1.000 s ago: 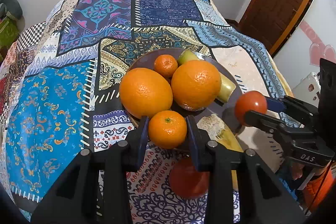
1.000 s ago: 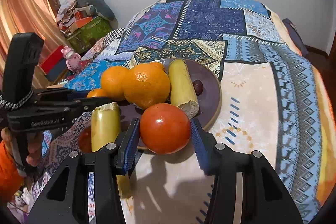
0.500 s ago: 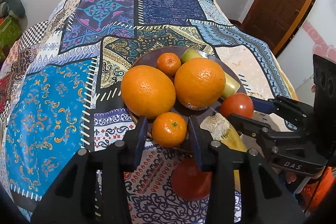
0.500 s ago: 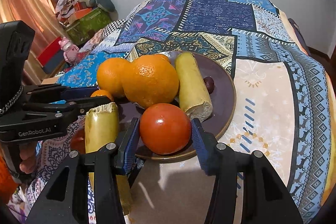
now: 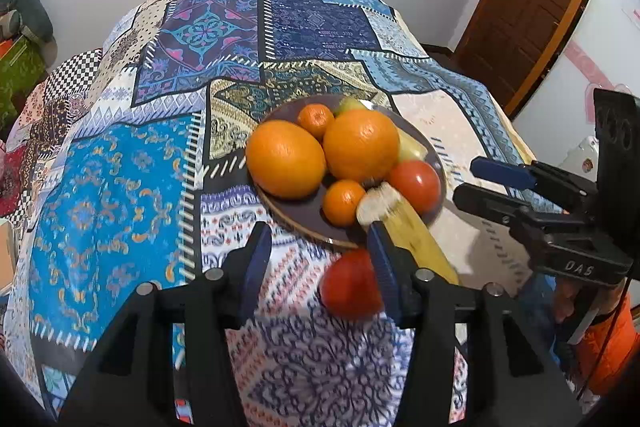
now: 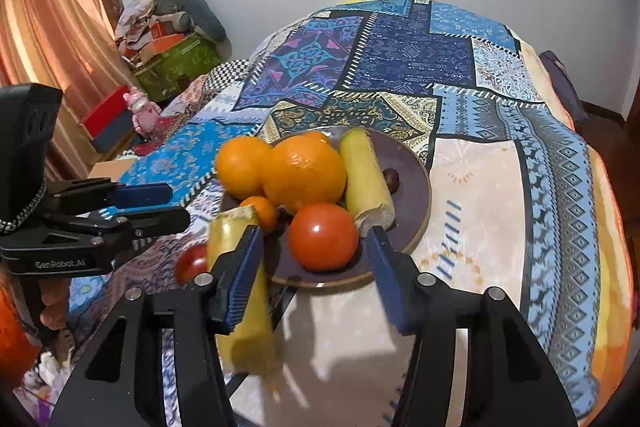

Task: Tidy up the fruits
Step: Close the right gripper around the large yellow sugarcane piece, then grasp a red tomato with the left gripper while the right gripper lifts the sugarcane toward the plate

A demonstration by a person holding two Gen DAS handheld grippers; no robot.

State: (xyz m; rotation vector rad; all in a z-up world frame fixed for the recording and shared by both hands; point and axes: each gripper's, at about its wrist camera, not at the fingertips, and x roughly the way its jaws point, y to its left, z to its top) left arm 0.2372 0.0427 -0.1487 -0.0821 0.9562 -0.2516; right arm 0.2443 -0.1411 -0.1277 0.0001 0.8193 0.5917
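- Tomato (image 6: 323,235) sits on the plate (image 6: 416,183) at its near edge, beside 2 oranges (image 6: 305,174), between my right gripper (image 6: 314,269) fingers but untouched
- Right claw wide, holding nothing; left gripper (image 5: 318,251) wide too, empty
- I judge placing is done; still off the plate are a second tomato (image 5: 349,285) and a banana (image 5: 416,241) leaning on its rim
- Next: close on one, lift it over

The right tool (image 5: 476,183) reads "DAS"; the left tool (image 6: 168,205) reads "GenRobot.AI".
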